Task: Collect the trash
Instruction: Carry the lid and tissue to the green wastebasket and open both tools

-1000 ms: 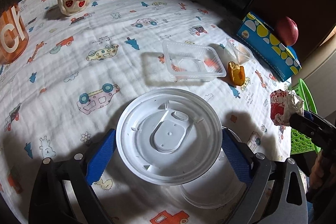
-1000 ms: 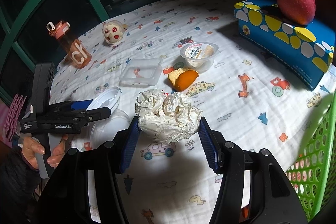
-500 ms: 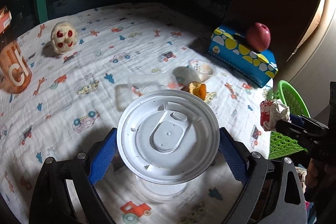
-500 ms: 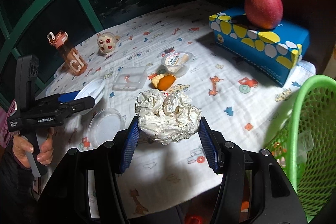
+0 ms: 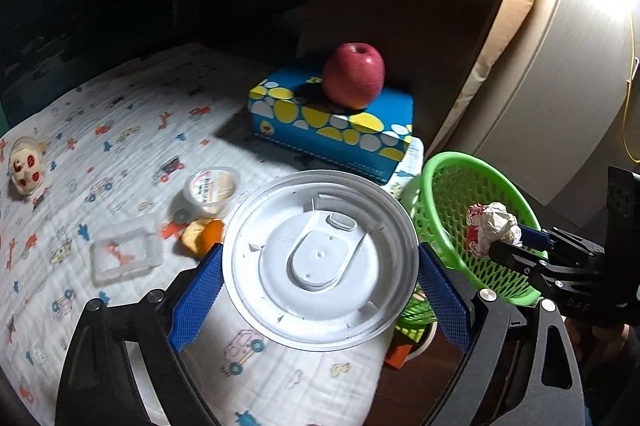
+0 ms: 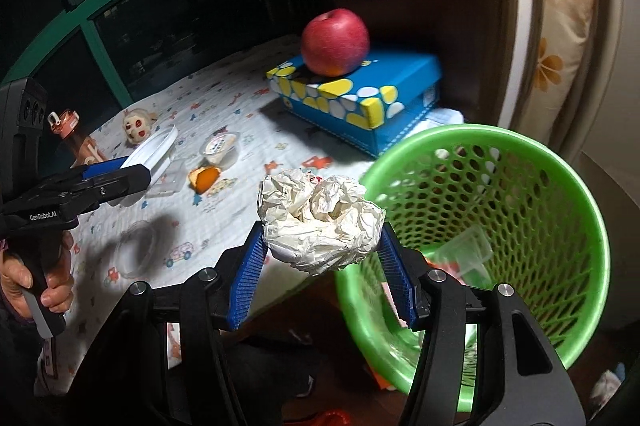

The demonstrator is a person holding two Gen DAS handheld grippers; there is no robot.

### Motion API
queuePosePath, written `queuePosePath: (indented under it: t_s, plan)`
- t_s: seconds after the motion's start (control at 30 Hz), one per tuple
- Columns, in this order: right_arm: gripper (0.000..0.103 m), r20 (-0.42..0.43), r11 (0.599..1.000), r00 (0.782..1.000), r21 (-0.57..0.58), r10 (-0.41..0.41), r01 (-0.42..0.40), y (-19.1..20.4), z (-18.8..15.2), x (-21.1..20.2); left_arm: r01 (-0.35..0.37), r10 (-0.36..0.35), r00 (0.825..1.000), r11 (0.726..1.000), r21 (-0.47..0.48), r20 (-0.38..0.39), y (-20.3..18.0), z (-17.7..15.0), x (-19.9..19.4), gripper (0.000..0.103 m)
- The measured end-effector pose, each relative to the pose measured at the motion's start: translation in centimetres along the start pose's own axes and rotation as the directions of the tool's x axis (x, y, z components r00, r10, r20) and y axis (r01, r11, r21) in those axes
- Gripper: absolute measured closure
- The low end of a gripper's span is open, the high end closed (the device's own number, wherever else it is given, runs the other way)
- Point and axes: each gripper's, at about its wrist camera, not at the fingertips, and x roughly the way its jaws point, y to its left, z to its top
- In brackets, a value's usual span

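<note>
Trash, paper ball [image 6: 320, 220]: crumpled white wrapper with red print, clamped between the blue pads of the right tool [image 6: 320, 254]; held in the air just off the desk edge, beside the basket rim at 9 o'clock of it.
Trash, lid [image 5: 320, 260]: round white plastic lid, held flat and face-up between the pads of the left tool [image 5: 318, 290], above the desk's near edge.
Left tool state: clamped on the lid, pads on its opposite rims.
Right tool state: clamped on the paper ball, both pads pressing its sides.
Basket [image 6: 568, 186]: green mesh bin, off the desk at 3 o'clock; a clear plastic piece [image 6: 466, 252] and other scraps lie inside.
Desk [image 5: 120, 130]: covered in a white cloth with car and animal prints.
Left on the desk: orange peel [image 5: 204, 238], clear rectangular tray [image 5: 126, 256] at 9 o'clock of the peel, sealed plastic cup [image 5: 212, 186] at 12 o'clock of the peel, clear round lid [image 6: 136, 254] near the front edge.
Tissue box [image 5: 332, 124]: blue with yellow and white spots, at the far right of the desk; red apple [image 5: 354, 74] sits on top.
Far left: small round toy [image 5: 26, 166], orange bottle [image 6: 74, 138].
Hand [image 6: 24, 286]: grips the left tool's handle.
</note>
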Motion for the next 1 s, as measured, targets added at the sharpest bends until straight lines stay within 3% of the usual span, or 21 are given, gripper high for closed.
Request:
queuePosePath:
  t_s: [0.33, 0.5, 1.0]
  plan:
    - [0.045, 0.008, 0.990, 0.994, 0.097, -0.106, 0.105, -6.6, -1.3, -2.2, 0.057, -0.054, 0.998, 0.993, 0.100, -0.036, -7.4, 1.8, 3.3, 0.014]
    - [0.037, 0.007, 0.981, 0.990, 0.140, -0.139, 0.136, -9.0, -2.0, -2.9, 0.078, -0.071, 0.996, 0.987, 0.143, -0.058, -10.0, 2.1, 4.7, 0.014]
    - [0.032, 0.040, 0.961, 0.982, 0.218, -0.185, 0.172, -12.7, -3.6, -6.0, 0.130, -0.101, 0.985, 0.968, 0.217, -0.138, -16.0, 1.3, 9.0, 0.013]
